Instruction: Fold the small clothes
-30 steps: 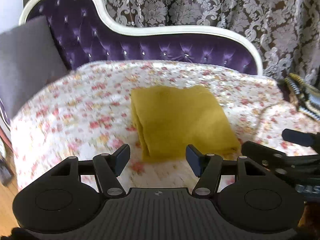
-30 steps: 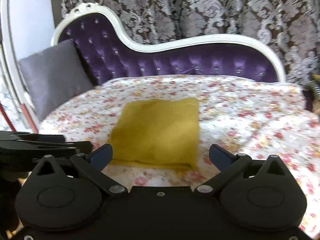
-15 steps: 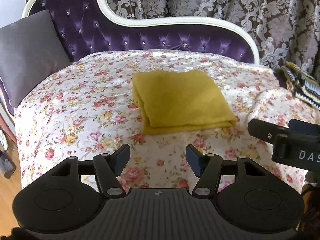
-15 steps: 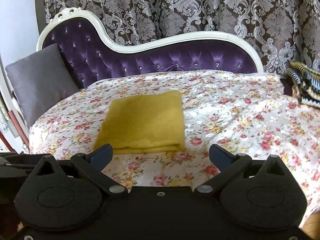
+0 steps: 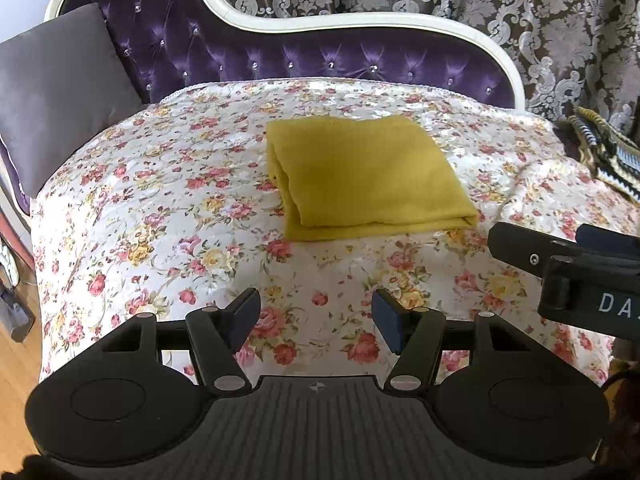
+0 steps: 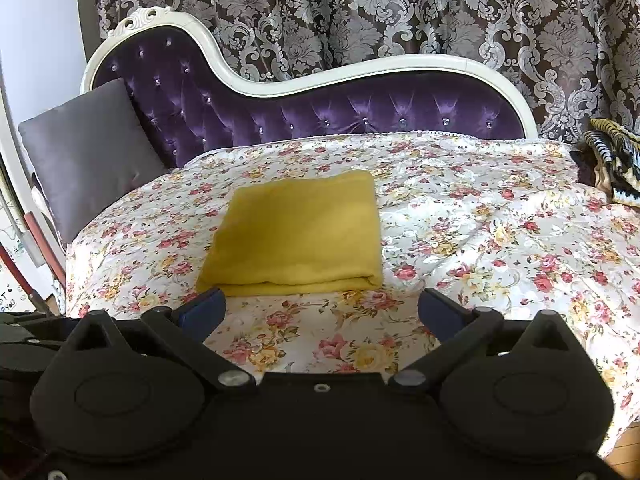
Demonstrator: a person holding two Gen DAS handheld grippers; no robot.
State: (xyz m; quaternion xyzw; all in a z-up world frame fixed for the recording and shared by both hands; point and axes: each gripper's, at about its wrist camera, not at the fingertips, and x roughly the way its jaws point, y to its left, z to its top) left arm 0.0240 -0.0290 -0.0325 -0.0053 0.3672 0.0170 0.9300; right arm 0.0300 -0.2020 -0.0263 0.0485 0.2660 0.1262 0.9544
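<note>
One folded yellow cloth [image 5: 368,176] lies on the floral cover [image 5: 160,184], just beyond both sets of fingers. Two grippers — left gripper [image 5: 316,320] and right gripper [image 6: 320,312] — hover with jaws wide, empty. One grey cushion [image 6: 88,152] sits far left.

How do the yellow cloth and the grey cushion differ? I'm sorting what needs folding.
The yellow cloth lies flat, folded into a layered rectangle on the floral cover; the grey cushion is plump and leans tilted against the purple backrest. The cloth sits mid-seat, the cushion at the far left end. Both are plain, single-coloured fabric, and no gripper touches either.
</note>
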